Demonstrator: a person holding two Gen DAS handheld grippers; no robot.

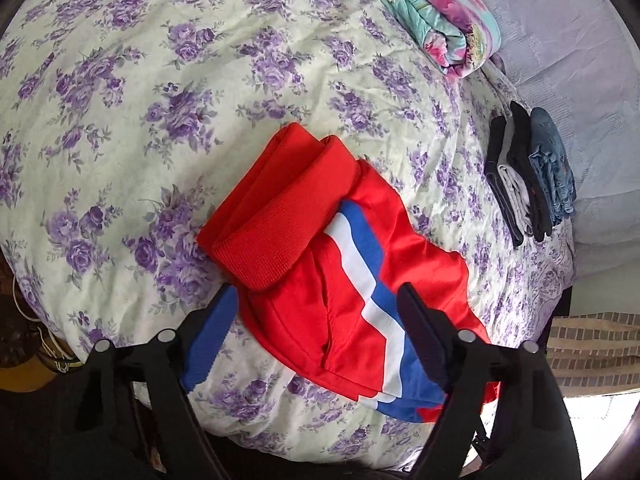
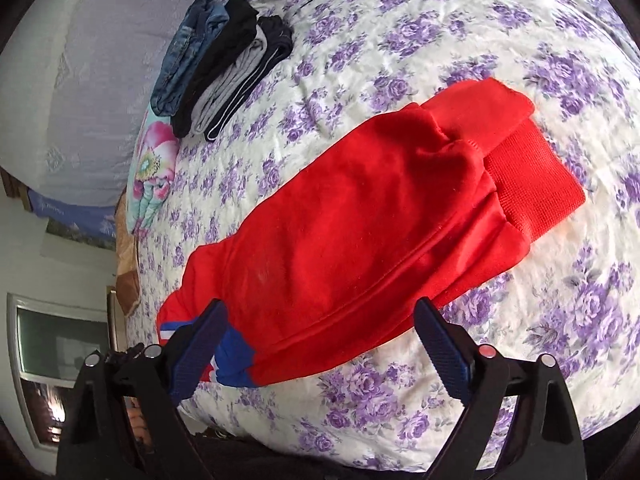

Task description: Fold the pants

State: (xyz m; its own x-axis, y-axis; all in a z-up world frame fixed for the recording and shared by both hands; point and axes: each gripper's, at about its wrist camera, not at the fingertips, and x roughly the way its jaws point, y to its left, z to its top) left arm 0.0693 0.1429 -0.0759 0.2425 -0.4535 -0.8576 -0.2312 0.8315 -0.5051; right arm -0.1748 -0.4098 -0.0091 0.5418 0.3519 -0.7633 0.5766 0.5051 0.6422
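Red pants [image 1: 320, 240] folded on floral bedspread [image 1: 120, 80], left gripper [image 1: 316, 312] and right gripper [image 2: 320, 320] jaws wide, straddling fabric, gripping nothing

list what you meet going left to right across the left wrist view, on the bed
red pants with the blue and white stripe → stack of folded dark clothes and jeans. The folded floral quilt lies farther back, above the gap between them, so its place in the order is unclear.
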